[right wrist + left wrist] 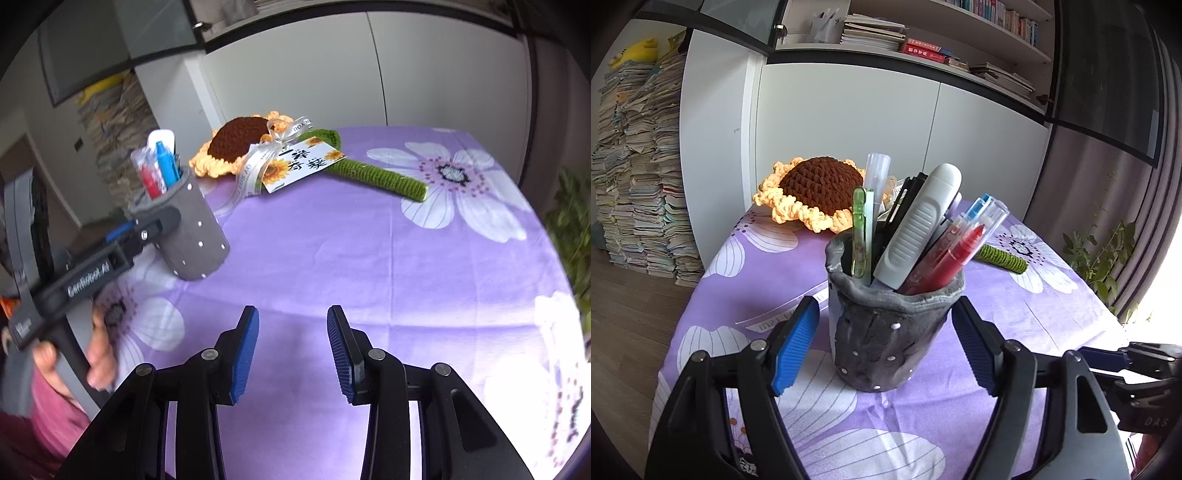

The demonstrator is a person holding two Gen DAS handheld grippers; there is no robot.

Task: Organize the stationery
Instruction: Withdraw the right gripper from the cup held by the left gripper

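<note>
A grey soft pen holder with white dots stands on the purple flowered tablecloth. It holds several pens, a red marker, a white correction tape and a green clip. My left gripper is open, its blue pads on either side of the holder with small gaps. The holder also shows in the right wrist view, with the left gripper beside it. My right gripper is open and empty above bare cloth.
A crocheted sunflower with a green stem, ribbon and card lies at the back of the table. White cabinets and bookshelves stand behind. Stacks of books stand at left, a plant at right.
</note>
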